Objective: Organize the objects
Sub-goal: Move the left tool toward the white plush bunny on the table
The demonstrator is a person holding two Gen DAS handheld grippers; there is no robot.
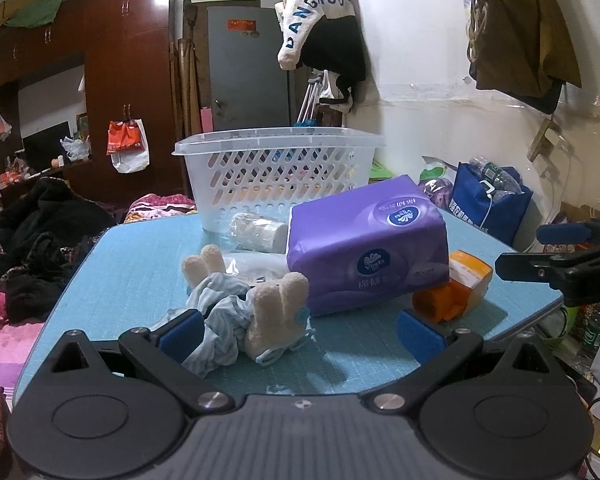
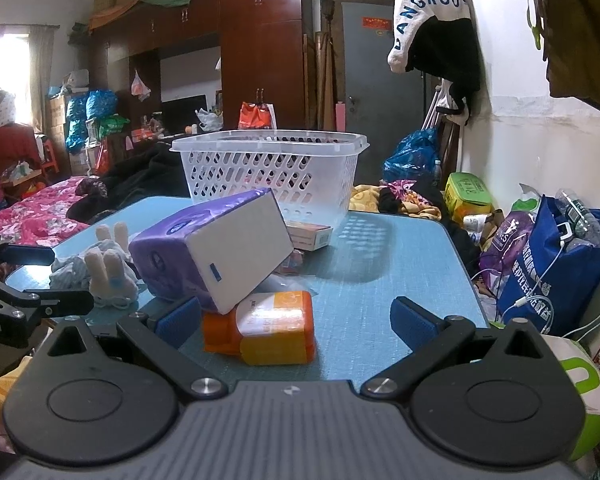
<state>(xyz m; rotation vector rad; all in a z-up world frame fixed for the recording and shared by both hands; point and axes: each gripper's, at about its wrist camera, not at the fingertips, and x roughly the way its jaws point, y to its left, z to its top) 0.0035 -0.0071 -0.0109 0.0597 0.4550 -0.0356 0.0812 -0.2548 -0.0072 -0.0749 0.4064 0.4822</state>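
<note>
Resting at the near edge of the light blue textured tabletop (image 1: 340,344), the left gripper (image 1: 300,330) has its blue-padded jaws spread wide and grasps nothing; a crumpled pale blue striped cloth with cream plush rabbit ears (image 1: 244,312) lies between them, nearer the left pad. Behind it, a purple soft pack of tissues (image 1: 364,248) sits tilted, its right end propped on an orange plastic bottle with a yellow label (image 1: 456,284) lying on its side. A clear-wrapped white roll (image 1: 258,230) lies just in front of the white slotted plastic basket (image 1: 276,172) at the table's far edge.

From the right wrist view, the right gripper (image 2: 296,320) is likewise released, jaws wide apart, with the orange bottle (image 2: 264,328) lying between its pads and close to the left one. The tissue pack (image 2: 216,252) leans on the bottle's top. A small cardboard box (image 2: 310,236) lies beside the basket (image 2: 272,168), and the plush cloth (image 2: 104,272) sits to the left
</note>
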